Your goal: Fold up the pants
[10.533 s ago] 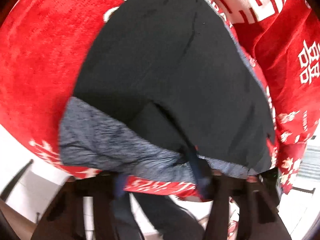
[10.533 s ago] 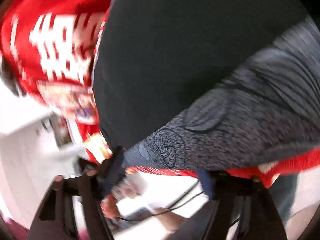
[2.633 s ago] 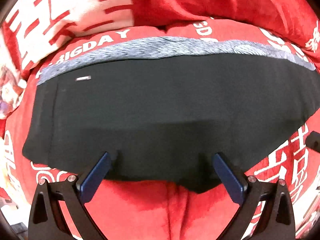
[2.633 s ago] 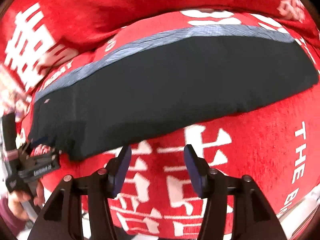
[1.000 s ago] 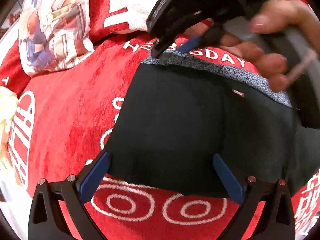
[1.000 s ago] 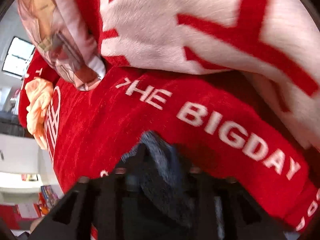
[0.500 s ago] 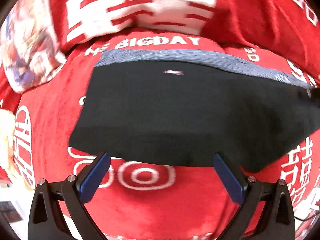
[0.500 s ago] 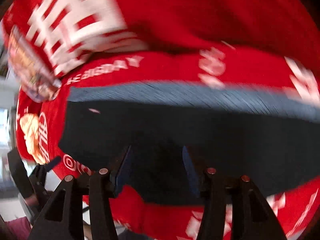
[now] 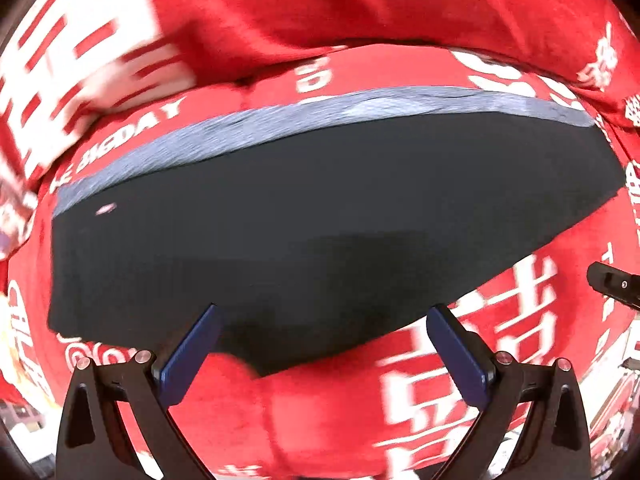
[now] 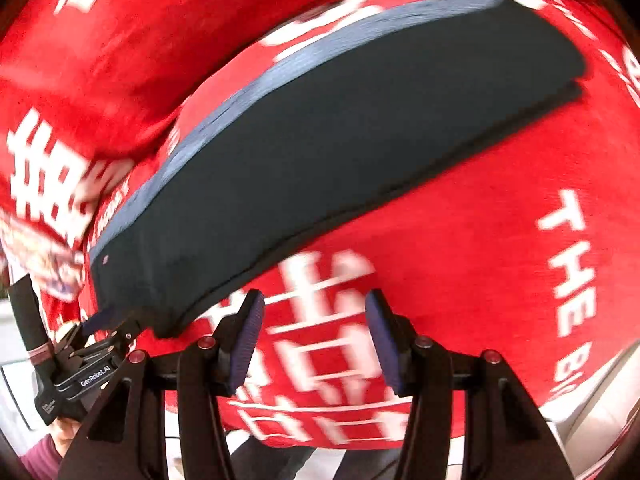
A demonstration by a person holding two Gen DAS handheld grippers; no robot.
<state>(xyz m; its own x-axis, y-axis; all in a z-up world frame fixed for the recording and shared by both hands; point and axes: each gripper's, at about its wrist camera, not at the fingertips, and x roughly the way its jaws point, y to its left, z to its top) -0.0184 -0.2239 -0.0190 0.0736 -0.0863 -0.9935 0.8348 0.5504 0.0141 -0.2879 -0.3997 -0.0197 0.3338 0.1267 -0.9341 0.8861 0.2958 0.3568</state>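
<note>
Pants [image 9: 320, 216] now lie as one long dark band across the red blanket [image 9: 360, 20], with the grey inner layer [image 9: 360, 108] showing as a strip along the far edge, toward the bunched-up back of the blanket. Your left gripper [image 9: 326, 350] hangs wide open just short of the near edge, blue pads [image 9: 192, 352] empty, nothing pinched. Your right gripper [image 10: 314, 338] is partly open over bare blanket, just clear of the near edge and holding nothing.

A second ago your right claw was clamped on the grey edge at the far side of the pants; it has let go and pulled back to the near side, so that adjustment looks finished. Compared with ten seconds back, when much more grey fabric was uncovered and both claws were at its edge, the dark layer now covers nearly all of it. My judgement: the lengthwise fold is done, and what remains is folding the band end to end. Both views are motion-blurred, so small wrinkles cannot be judged.
</note>
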